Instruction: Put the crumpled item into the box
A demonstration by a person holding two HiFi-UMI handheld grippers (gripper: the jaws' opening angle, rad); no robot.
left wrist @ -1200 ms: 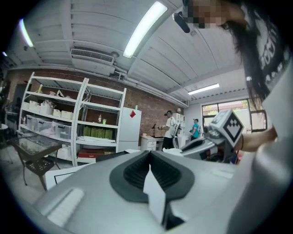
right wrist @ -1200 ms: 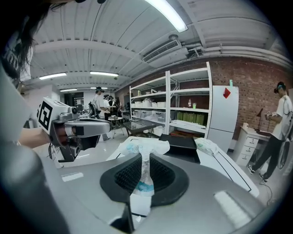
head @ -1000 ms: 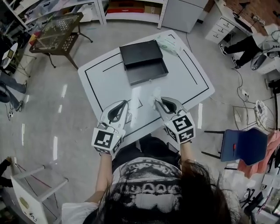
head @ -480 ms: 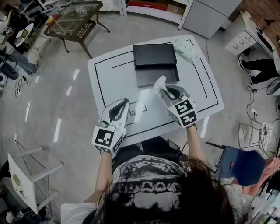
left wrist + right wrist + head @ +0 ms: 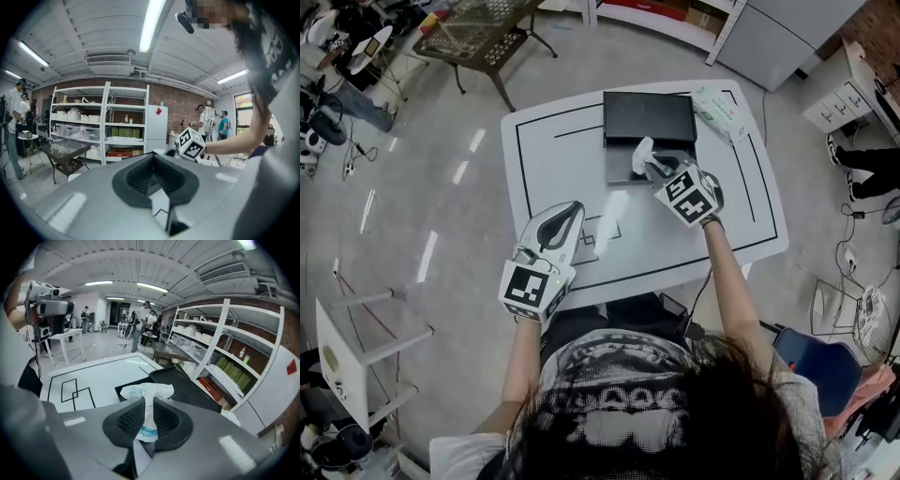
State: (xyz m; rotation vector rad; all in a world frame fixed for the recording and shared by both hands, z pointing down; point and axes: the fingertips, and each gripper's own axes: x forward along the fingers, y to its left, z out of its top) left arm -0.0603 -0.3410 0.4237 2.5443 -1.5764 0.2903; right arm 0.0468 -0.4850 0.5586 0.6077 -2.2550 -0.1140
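box (image 5: 622, 169) open from above, lid (image 5: 649, 117) behind, packet (image 5: 719, 111) beside

The box (image 5: 621, 171) is set at the far middle of the table (image 5: 553, 159), with its lid (image 5: 649, 117) laid directly behind it. The crumpled item (image 5: 642, 153) is held between the jaws of the right gripper (image 5: 655, 167), above the box. A packet (image 5: 719, 110) is placed just right of the lid, at the table's far right corner. The left gripper (image 5: 567, 215) is found over the near left part, well apart from the box. A mesh stand (image 5: 478, 28) is seen on the floor beyond the far left corner.
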